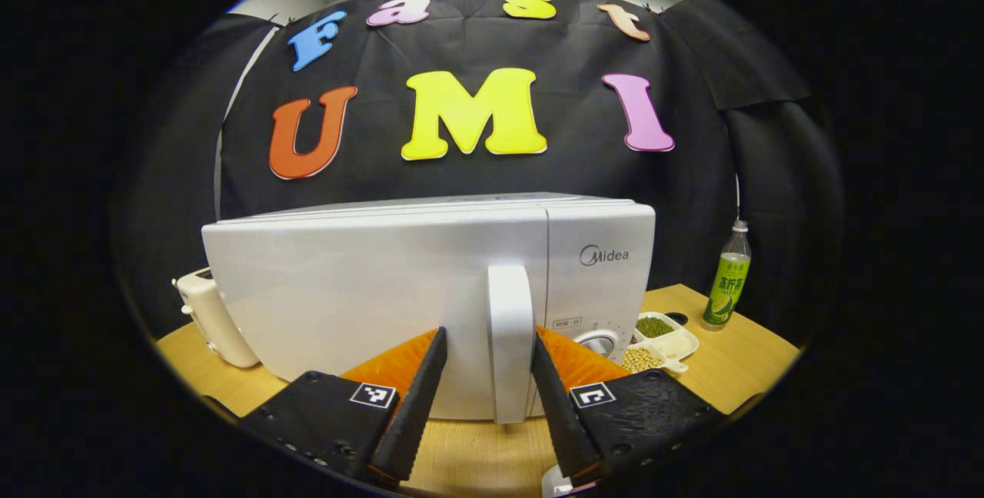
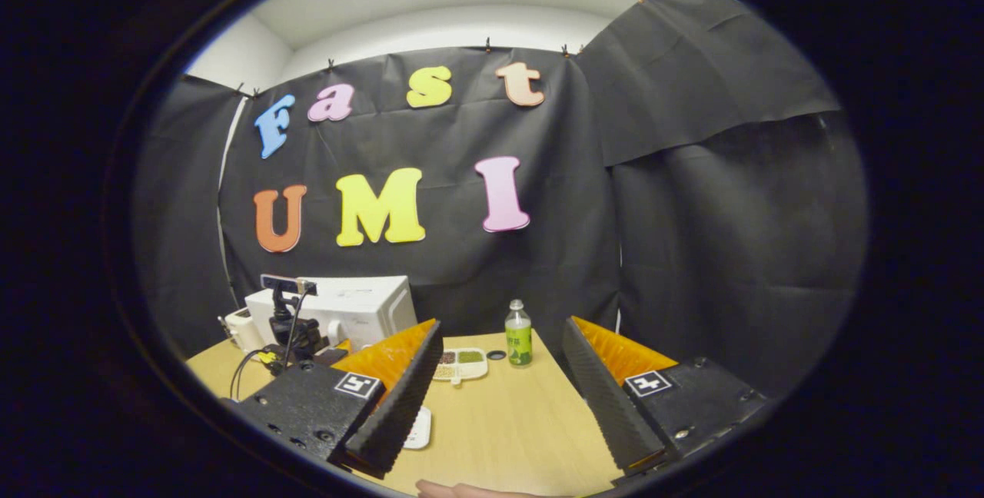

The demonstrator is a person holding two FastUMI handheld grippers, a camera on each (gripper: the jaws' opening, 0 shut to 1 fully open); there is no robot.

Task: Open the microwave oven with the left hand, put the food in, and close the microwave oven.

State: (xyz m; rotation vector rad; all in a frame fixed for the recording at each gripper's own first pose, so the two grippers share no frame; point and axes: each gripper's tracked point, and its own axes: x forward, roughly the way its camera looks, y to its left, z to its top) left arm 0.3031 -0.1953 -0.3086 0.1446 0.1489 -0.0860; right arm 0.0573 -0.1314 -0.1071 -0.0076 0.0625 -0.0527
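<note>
The white microwave (image 1: 369,290) stands on the wooden table (image 1: 477,452) with its door closed. My left gripper (image 1: 488,340) is open, its fingers on either side of the door's upright white handle (image 1: 511,375). The right finger sits close against the handle and the left finger stands a little apart. A white divided dish of beans and grains (image 1: 665,344) lies right of the microwave. In the right gripper view, my right gripper (image 2: 502,323) hangs open over the table (image 2: 507,421), holding nothing. Farther off are the microwave (image 2: 361,310), the left gripper (image 2: 292,336) in front of it and the dish (image 2: 460,363).
A green drink bottle (image 1: 726,279) (image 2: 519,336) stands at the back right with a small black cap (image 2: 496,355) beside it. A cream toaster (image 1: 215,317) sits left of the microwave. A flat white object (image 2: 419,429) lies partly hidden by my right gripper's finger. Part of a hand (image 2: 461,490) shows at the bottom.
</note>
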